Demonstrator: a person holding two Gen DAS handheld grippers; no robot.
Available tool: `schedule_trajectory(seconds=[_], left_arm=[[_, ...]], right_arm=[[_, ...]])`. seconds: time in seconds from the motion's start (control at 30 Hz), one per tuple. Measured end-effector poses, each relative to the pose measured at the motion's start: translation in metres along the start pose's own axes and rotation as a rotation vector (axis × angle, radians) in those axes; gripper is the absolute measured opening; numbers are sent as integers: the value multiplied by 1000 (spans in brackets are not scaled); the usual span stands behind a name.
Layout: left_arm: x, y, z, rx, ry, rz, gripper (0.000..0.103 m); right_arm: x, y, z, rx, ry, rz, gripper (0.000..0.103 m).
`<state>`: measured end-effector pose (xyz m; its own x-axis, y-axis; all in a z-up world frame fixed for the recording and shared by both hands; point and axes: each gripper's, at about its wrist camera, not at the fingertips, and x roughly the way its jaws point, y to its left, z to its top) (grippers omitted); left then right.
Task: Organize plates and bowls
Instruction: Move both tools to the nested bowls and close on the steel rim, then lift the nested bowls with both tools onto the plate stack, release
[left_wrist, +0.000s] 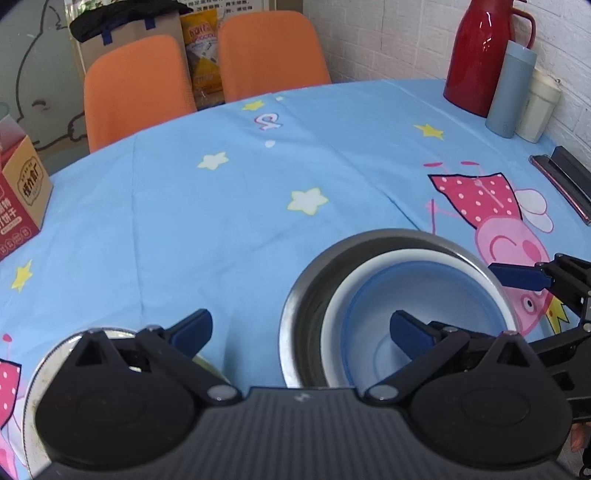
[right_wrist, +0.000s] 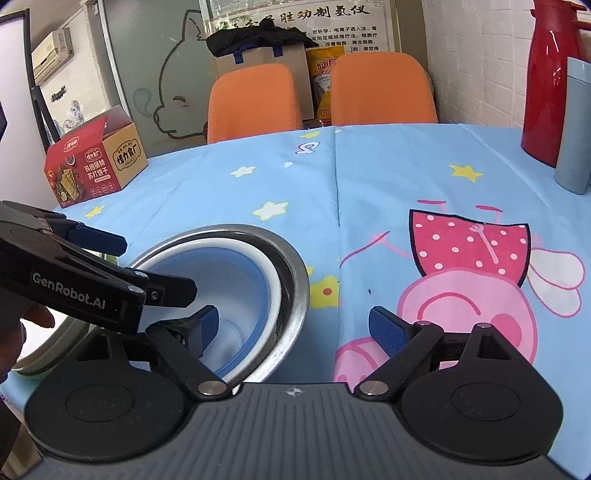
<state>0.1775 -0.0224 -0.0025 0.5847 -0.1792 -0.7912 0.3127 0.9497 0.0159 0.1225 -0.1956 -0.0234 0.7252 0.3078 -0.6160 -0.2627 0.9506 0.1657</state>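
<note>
On the desk before you, blue bowl nested in white bowl inside steel bowl, your left tool and right tool both spread wide, empty.

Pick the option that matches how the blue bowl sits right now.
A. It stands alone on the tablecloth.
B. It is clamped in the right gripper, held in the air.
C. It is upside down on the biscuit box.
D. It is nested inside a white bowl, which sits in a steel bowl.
D: the blue bowl lies within the white bowl, inside the steel bowl, and both the left gripper and right gripper are open and empty.
</note>
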Motion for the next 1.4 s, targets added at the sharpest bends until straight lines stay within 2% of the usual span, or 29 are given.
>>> schedule_trajectory(seconds=[0.27,0.57,0.73,0.97,1.03,1.07,1.1,1.13,1.17,1.23,1.27,1.37,1.4], left_arm=[[17,-6,4,32,13,10,102],[23,-3,6,23,19,-24,103],[23,-2,5,18,17,-24,102],[20,0,2,21,5,-21,102],[21,2,1,3,0,-51,97],[21,3,1,-13,4,-78,91],[21,3,1,-24,8,-99,88],[20,1,0,-23,0,-97,87],[18,0,0,-20,-10,-101,81],[16,-2,-1,-33,-4,-146,66],[16,-4,-1,-44,3,-151,62],[15,-8,2,-61,16,-135,61],[14,-9,4,-68,18,-133,57]], right_arm=[[10,12,-3,-57,8,-31,103],[14,8,-6,-29,-38,-39,103],[15,15,-1,-27,-6,-68,103],[11,19,-7,-28,-33,-39,103],[10,20,-8,-32,-43,-39,103],[9,21,-8,-34,-48,-37,103],[9,22,-8,-43,-48,-33,99],[9,23,-8,-46,-51,-21,79],[9,24,-8,-41,-52,-5,72],[9,26,-8,-37,-60,-13,70],[10,26,-8,-30,-63,-16,68],[9,25,-7,-15,-60,-24,65],[8,24,-6,0,-58,-23,65]])
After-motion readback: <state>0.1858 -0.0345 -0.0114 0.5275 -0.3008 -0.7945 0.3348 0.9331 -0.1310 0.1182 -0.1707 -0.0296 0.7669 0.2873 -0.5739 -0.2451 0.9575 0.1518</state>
